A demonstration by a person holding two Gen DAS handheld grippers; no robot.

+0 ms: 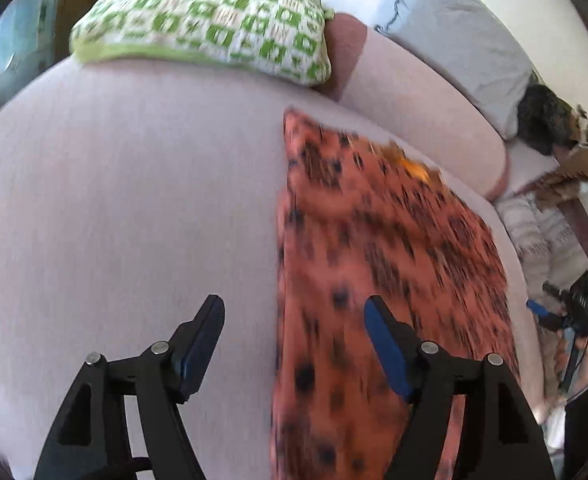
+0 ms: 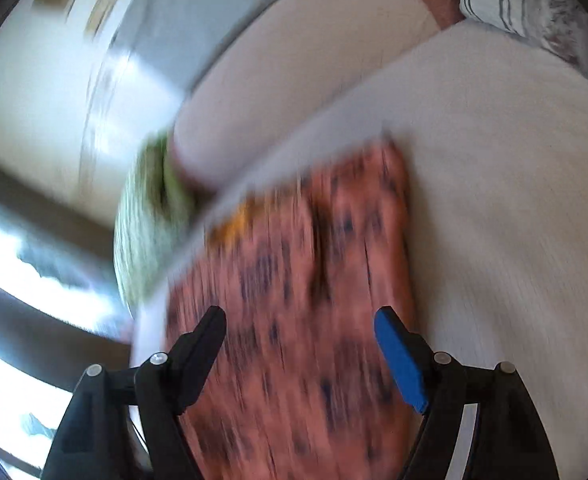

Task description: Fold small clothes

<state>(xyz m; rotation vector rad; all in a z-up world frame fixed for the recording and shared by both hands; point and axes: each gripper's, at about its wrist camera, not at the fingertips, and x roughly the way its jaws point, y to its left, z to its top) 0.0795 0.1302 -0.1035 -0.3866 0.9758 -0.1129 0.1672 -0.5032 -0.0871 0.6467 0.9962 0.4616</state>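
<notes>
The orange cloth with dark spots [image 1: 377, 264] is being seen spread flat on the pale pink sofa seat [image 1: 126, 208], folded into a long strip that runs away from the cameras toward the backrest. In the left wrist view the left hand-held gripper [image 1: 294, 340] is being held released above the seat, its jaws standing wide apart with nothing pinched; its left finger is hanging over bare upholstery and its blue-padded right finger over the cloth's near edge. In the right wrist view, which is heavily blurred, the right hand-held gripper [image 2: 299, 348] is likewise being held released, jaws wide, with the cloth [image 2: 294, 288] lying beneath and between the fingers but not being pressed by either pad. A green-and-white patterned cushion [image 1: 210, 20] is being seen resting at the far end of the seat, well apart from the cloth. A grey pillow [image 1: 453, 36] is lying along the backrest.
</notes>
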